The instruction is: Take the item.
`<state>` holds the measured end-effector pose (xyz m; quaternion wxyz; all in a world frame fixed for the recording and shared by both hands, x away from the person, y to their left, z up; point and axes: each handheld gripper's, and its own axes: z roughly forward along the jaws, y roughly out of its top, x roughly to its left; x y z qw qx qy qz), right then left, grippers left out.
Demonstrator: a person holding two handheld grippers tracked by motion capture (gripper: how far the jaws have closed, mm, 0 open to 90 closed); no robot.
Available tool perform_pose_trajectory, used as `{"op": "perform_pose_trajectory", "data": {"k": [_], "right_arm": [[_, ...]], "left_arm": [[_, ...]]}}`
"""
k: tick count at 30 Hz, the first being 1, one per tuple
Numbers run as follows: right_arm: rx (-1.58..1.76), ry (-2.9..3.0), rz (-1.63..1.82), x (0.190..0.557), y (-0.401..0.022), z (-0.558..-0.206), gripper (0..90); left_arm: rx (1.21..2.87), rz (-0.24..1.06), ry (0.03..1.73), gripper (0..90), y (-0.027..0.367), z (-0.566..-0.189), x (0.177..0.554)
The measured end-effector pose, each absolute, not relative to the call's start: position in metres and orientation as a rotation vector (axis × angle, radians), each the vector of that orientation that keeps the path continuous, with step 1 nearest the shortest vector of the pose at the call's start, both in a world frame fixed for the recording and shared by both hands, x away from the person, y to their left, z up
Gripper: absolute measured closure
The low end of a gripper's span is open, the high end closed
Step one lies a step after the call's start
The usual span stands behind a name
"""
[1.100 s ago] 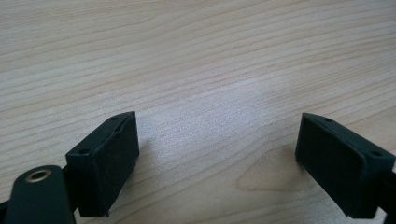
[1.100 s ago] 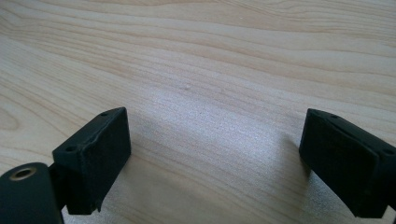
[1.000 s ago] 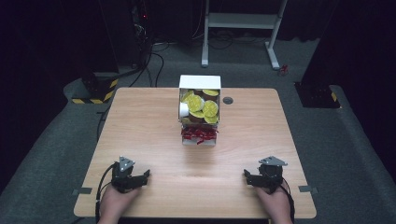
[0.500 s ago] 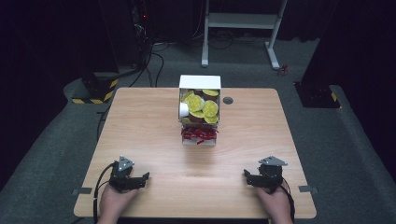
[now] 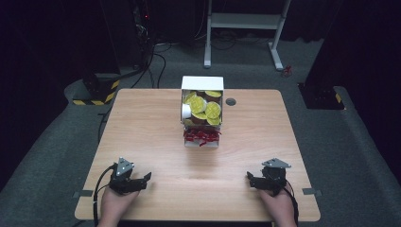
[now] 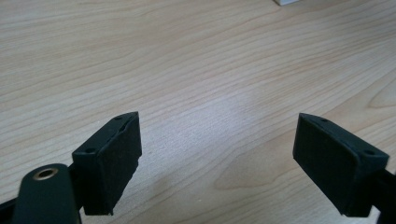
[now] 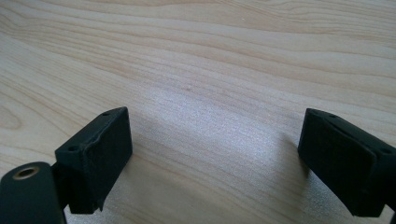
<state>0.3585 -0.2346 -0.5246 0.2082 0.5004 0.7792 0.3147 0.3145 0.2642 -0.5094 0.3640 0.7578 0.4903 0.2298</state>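
While both hands rest at the near edge of the wooden table (image 5: pixel 142 123), the left gripper (image 5: pixel 142 180) and right gripper (image 5: pixel 251 178) sit low over bare wood, jaws spread wide and holding nothing. Well ahead of them, between the two, stands a white box (image 5: pixel 202 101) of yellow-lidded cups (image 5: pixel 213 110), with red wrapped pieces (image 5: pixel 201 135) at its near end.
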Motion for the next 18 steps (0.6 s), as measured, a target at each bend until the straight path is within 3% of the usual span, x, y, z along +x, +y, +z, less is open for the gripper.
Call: {"op": "perform_pose_trajectory", "data": {"k": [18], "right_arm": [[1.396, 2.172, 0.877, 0.358, -0.234, -0.524, 9.9]], "left_arm": [[1.959, 0.541, 1.195, 12.1, 0.247, -0.487, 0.317]]}}
